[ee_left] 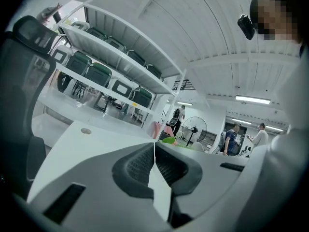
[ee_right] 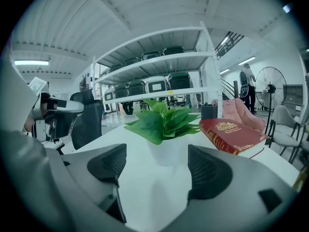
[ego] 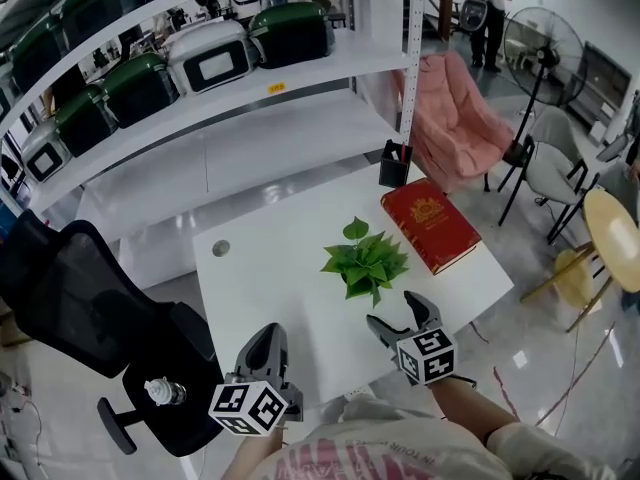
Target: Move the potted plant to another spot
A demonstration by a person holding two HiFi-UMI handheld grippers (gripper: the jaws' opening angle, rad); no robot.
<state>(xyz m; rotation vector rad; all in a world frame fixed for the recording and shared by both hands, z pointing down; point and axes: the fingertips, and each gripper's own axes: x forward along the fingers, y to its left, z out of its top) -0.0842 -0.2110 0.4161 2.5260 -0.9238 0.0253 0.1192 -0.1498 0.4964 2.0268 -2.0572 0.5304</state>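
Note:
A small potted plant (ego: 365, 264) with green leaves in a white pot stands near the middle of the white table (ego: 270, 278). My right gripper (ego: 397, 313) hovers just in front of it, near the table's front edge, jaws open and empty. In the right gripper view the potted plant (ee_right: 166, 129) sits ahead between the two open pads, which do not touch it. My left gripper (ego: 268, 346) is at the table's front left, its jaws shut with nothing between them. In the left gripper view only a bit of the plant's leaves (ee_left: 168, 140) shows beyond the closed left gripper (ee_left: 154, 157).
A red book (ego: 430, 224) lies to the right of the plant, a black pen holder (ego: 395, 164) behind it. A black office chair (ego: 90, 308) stands to the left, white shelving (ego: 200, 78) behind, a pink chair (ego: 455, 118) and a fan (ego: 540, 48) at right.

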